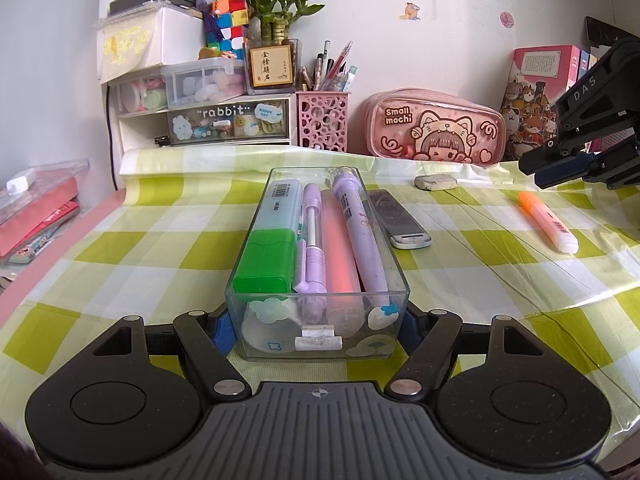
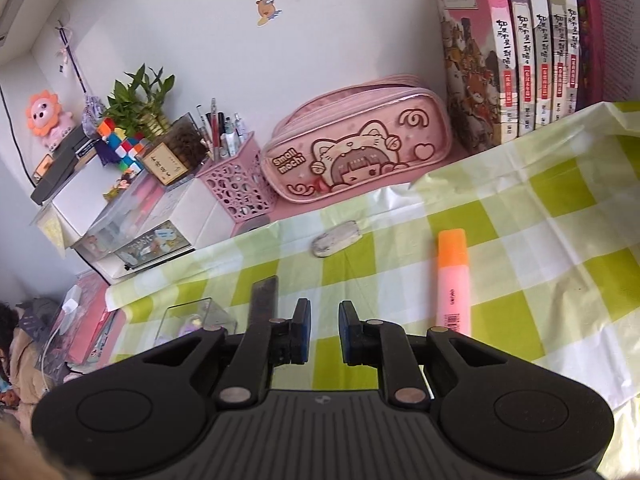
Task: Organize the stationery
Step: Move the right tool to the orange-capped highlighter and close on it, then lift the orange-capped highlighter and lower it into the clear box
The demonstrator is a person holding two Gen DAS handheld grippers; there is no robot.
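Orange highlighter (image 2: 453,280) lies cap-away; left claw (image 1: 316,326) clamps clear box (image 1: 256,232), right claw (image 2: 323,330) narrowly parted, empty.

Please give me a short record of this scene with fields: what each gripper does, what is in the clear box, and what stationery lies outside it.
left gripper: closed on the near end of the clear box
right gripper: open, holds nothing, above the tablecloth
in box: green highlighter, purple pens
outside box: orange highlighter, eraser, dark flat item
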